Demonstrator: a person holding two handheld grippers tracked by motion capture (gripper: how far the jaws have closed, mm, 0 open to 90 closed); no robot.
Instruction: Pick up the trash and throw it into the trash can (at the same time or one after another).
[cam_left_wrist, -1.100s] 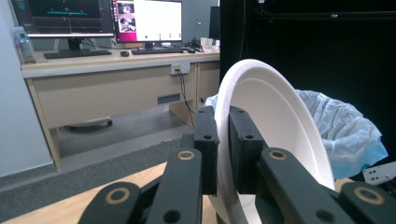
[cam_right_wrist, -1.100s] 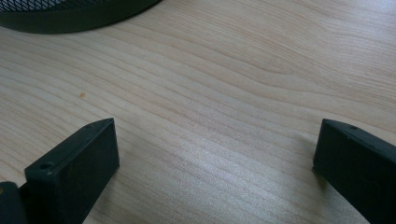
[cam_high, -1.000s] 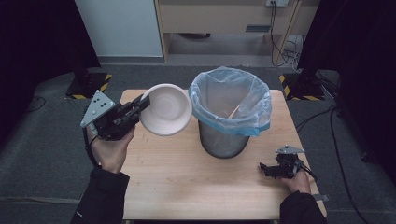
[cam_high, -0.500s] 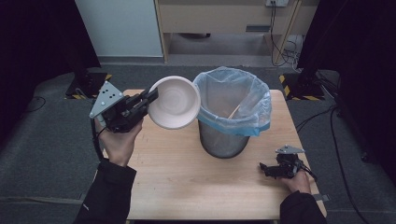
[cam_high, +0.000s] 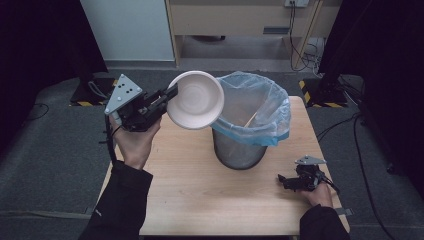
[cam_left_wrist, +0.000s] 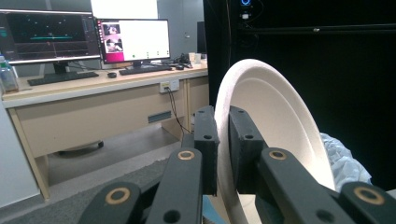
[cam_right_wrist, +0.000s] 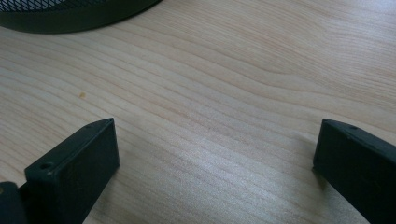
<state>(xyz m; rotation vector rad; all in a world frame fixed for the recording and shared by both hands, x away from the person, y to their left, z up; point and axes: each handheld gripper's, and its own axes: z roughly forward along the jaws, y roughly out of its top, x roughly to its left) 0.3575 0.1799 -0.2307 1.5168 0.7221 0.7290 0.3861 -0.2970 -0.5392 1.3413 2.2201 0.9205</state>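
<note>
we see the left gripper raised off the wooden table, its jaws clamped on the rim of a white bowl. in the high view the bowl is tipped up on edge, its hollow facing the camera, and its far rim overlaps the near left lip of the waste bin. the bin is a dark mesh can lined with a pale blue bag that folds down over its rim; a thin wooden stick leans inside it. in the left gripper view the two black jaws pinch the bowl's thin wall between them, one pad on each face, and a bit of the blue bag shows low at the right behind the bowl. a desk with monitors stands in the background. the right gripper rests low at the near right corner of the table, well apart from the bin. in the right gripper view its jaws stand wide with bare wood between them and the bin's dark base across the top edge.
</note>
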